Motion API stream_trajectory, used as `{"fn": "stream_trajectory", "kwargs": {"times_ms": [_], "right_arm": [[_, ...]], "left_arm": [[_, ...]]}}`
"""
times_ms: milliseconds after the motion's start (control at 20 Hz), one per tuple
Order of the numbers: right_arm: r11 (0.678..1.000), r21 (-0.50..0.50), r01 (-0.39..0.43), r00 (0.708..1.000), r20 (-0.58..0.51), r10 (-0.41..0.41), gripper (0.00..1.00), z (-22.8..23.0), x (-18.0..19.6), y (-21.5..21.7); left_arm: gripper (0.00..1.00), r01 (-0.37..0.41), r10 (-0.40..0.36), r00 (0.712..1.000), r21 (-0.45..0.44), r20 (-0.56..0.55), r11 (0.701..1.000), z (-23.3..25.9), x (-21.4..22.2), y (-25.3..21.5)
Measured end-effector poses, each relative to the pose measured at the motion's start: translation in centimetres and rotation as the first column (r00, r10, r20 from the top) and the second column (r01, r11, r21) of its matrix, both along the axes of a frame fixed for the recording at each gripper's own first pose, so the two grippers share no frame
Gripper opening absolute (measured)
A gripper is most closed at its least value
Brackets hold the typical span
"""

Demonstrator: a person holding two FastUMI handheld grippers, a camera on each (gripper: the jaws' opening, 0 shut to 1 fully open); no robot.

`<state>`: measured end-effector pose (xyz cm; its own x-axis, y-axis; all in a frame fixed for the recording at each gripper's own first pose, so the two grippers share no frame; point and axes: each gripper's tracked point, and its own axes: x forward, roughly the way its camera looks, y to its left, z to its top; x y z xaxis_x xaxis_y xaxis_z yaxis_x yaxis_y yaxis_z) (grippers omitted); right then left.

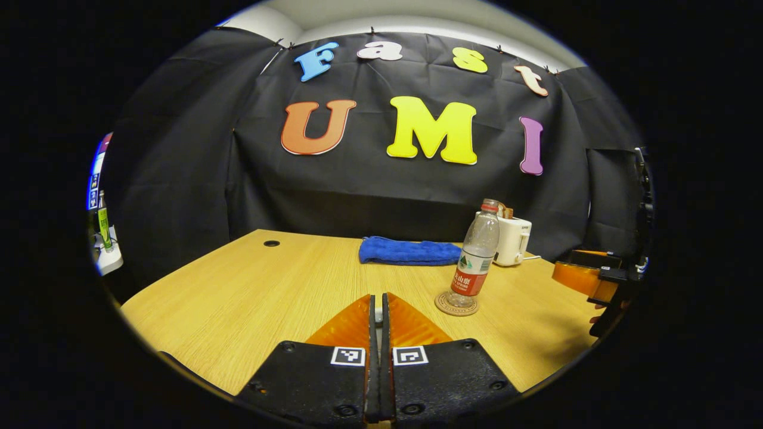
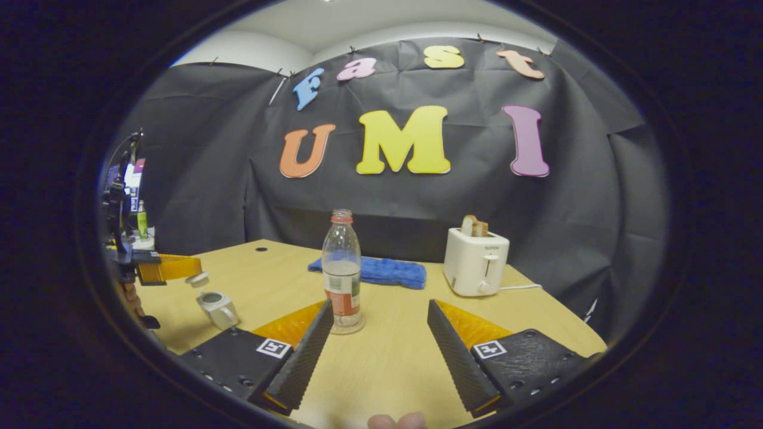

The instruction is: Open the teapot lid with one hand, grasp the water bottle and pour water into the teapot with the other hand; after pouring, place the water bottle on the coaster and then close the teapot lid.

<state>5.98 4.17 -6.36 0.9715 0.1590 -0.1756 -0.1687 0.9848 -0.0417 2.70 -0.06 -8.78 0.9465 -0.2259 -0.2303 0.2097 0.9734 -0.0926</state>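
Spread wide, my right gripper (image 2: 378, 333) holds nothing; my left gripper (image 2: 194, 279), at the frame's left edge, pinches the teapot lid (image 2: 197, 279) above the open teapot (image 2: 218, 308). Centre frame, the water bottle (image 2: 341, 271) stands on its coaster (image 2: 349, 328): thin plastic, probably slippery, so I'd grip mid-label.

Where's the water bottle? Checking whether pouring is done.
The water bottle stands upright on the coaster mid-table, in front of the blue towel, left of the toaster.

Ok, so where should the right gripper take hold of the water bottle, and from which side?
Grip the water bottle at its labelled middle, coming straight from the front: it stands upright on the coaster, right ahead of the right gripper's open jaws.
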Motion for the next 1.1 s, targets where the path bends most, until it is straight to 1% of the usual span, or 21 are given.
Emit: {"fn": "stream_trajectory", "kwargs": {"times_ms": [50, 200, 300, 500, 600, 750, 800, 900, 1050, 1100], "right_arm": [[1.0, 0.004, 0.017, 1.0, 0.008, -0.017, 0.95, 0.1, -0.4, -0.8], [0.998, 0.019, 0.062, 0.998, 0.014, -0.063, 0.95, 0.0, -1.0, -2.5], [0.997, 0.029, 0.078, 0.997, 0.004, -0.078, 0.95, -0.5, -1.5, -3.2], [0.995, 0.042, 0.092, 0.996, -0.016, -0.091, 0.95, -1.4, -1.8, -3.6], [0.994, 0.045, 0.095, 0.995, -0.019, -0.094, 0.95, -1.6, -2.0, -3.6], [0.994, 0.045, 0.095, 0.995, -0.015, -0.094, 0.95, -1.6, -2.1, -3.6], [0.994, 0.046, 0.094, 0.995, -0.014, -0.094, 0.95, -1.6, -2.2, -3.5], [0.994, 0.051, 0.092, 0.996, -0.008, -0.092, 0.95, -1.4, -2.3, -3.3], [0.993, 0.072, 0.089, 0.996, 0.015, -0.09, 0.95, -0.4, -2.4, -2.7], [0.993, 0.08, 0.089, 0.996, 0.023, -0.091, 0.95, 0.0, -2.4, -2.5]], "left_arm": [[0.03, -0.01, 0.01, 1.0, 0.007, -0.011, 1.0, -0.5, 0.3, 0.2], [0.03, -0.005, 0.006, 0.999, 0.005, -0.032, 1.0, -1.4, 0.6, -0.4], [0.03, -0.003, 0.003, 1.0, 0.011, -0.031, 1.0, -1.7, 0.6, -0.7], [0.03, -0.002, 0.003, 0.999, 0.022, -0.043, 1.0, -2.5, 0.6, -0.7], [0.03, -0.018, 0.02, 0.999, 0.038, -0.05, 0.999, -2.7, 0.6, -0.3], [0.04, -0.015, 0.018, 0.998, 0.047, -0.063, 0.999, -3.3, 0.6, -0.8], [0.05, -0.013, 0.016, 0.998, 0.05, -0.064, 0.999, -3.3, 0.6, -1.0], [0.11, -0.058, 0.061, 0.997, 0.063, -0.054, 0.996, -3.1, 0.7, -0.5], [1.0, -0.105, 0.105, 0.995, 0.055, 0.005, 0.993, -0.9, 0.5, -0.4], [1.0, -0.117, 0.115, 0.993, 0.053, 0.035, 0.992, 0.3, 0.0, -0.4]]}}
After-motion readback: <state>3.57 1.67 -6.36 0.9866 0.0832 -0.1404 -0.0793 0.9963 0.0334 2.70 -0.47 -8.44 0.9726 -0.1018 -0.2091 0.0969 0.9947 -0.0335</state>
